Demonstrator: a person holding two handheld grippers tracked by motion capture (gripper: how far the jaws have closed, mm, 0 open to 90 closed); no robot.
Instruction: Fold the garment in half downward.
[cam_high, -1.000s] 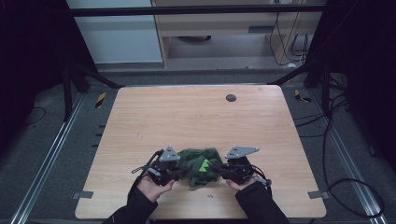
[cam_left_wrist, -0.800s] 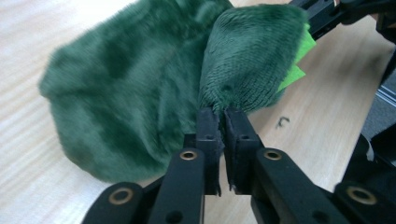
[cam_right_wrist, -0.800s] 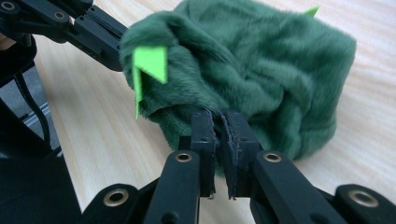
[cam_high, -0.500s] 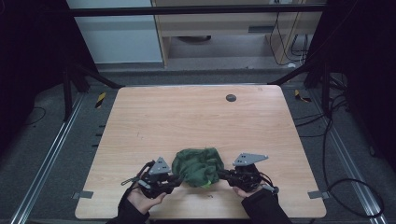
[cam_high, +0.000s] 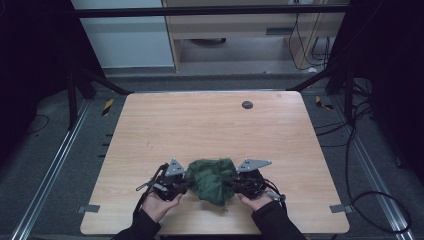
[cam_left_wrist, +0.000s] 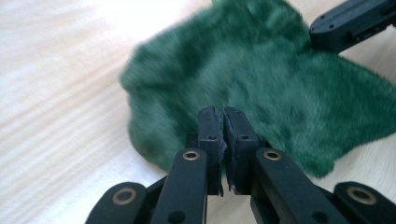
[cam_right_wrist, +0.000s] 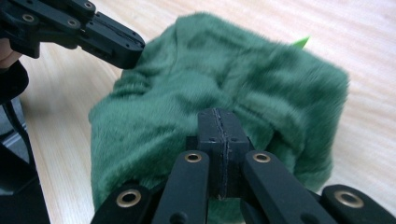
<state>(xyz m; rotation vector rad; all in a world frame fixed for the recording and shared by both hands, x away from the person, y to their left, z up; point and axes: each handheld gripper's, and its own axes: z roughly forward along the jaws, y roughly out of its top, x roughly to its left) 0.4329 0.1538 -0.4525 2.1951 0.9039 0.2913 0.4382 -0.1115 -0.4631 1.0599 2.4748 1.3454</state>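
Note:
A dark green fuzzy cloth (cam_high: 210, 176) lies bunched near the table's front edge, between my two grippers. My left gripper (cam_high: 187, 183) meets its left side. In the left gripper view the jaws (cam_left_wrist: 222, 112) are closed with a hairline gap, their tips at the edge of the cloth (cam_left_wrist: 280, 79). My right gripper (cam_high: 228, 181) meets the right side. In the right gripper view its pads (cam_right_wrist: 218, 114) are pressed flush and sunk into the cloth (cam_right_wrist: 224, 65), which bulges up around and under them. A lime-green tag (cam_right_wrist: 301, 42) pokes out at the cloth's far side.
The wooden table (cam_high: 210, 130) stretches away beyond the cloth, with a small black round disc (cam_high: 247, 104) near its far edge. The front edge lies just under the person's hands (cam_high: 159, 206). Dark frame posts and cables surround the table.
Both grippers drew back toward the front edge and then closed in on the cloth again. The cloth is more bunched, and its lime-green tag has turned out of the high view.

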